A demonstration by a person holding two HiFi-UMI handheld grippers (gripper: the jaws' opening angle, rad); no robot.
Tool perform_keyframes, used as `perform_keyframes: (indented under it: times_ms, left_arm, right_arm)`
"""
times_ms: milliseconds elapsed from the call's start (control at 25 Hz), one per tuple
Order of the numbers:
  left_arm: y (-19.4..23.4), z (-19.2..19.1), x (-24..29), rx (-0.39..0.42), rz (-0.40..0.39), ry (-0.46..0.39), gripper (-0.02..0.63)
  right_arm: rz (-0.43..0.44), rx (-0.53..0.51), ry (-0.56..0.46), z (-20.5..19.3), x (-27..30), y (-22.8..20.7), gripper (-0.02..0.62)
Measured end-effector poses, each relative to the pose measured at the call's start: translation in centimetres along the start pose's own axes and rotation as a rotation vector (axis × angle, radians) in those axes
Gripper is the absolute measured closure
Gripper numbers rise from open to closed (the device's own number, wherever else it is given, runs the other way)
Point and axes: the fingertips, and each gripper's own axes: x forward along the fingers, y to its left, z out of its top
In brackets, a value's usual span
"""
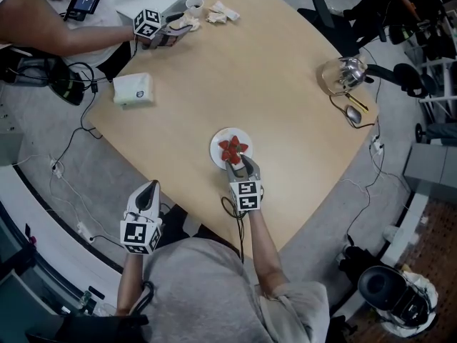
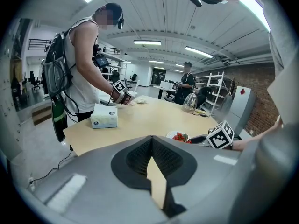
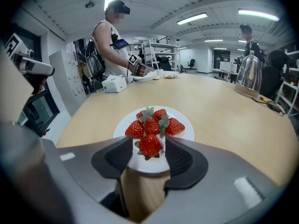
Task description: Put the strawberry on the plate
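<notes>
Table lay mostly bare around the plate: open passage from 12 through 3 o'clock, and at 9 o'clock. The plate's 6 o'clock side was taken by the right gripper, jaws apart either side of a strawberry. Obstacles stood well apart from the plate: tissue box at 10 o'clock, second person's gripper and crumpled white pieces at 11 to 12, kettle at 2 o'clock.

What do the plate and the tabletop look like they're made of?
The plate is white and smooth with a faint sheen. It is probably glazed ceramic, though it could be plastic. The tabletop is pale tan and matte, evenly coloured with no clear grain. It is likely laminate or wood veneer.
</notes>
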Motion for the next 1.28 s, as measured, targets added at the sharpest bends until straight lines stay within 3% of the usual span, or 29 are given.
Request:
perform_keyframes:
  times_ms: [520, 1280]
  left_arm:
    - [-1.0, 1.0, 0.1, 0.029, -0.041, -0.023, 0.586]
    - [-4.9, 3.1, 1.6, 0.094, -0.188, -0.072, 0.586]
  right_arm:
    - [-0.034, 0.014, -0.049, 0.4, -1.6, -0.1, 0.350]
    - [-0.164, 0.109, -0.188, 2.6, -9.0, -2.5, 0.561]
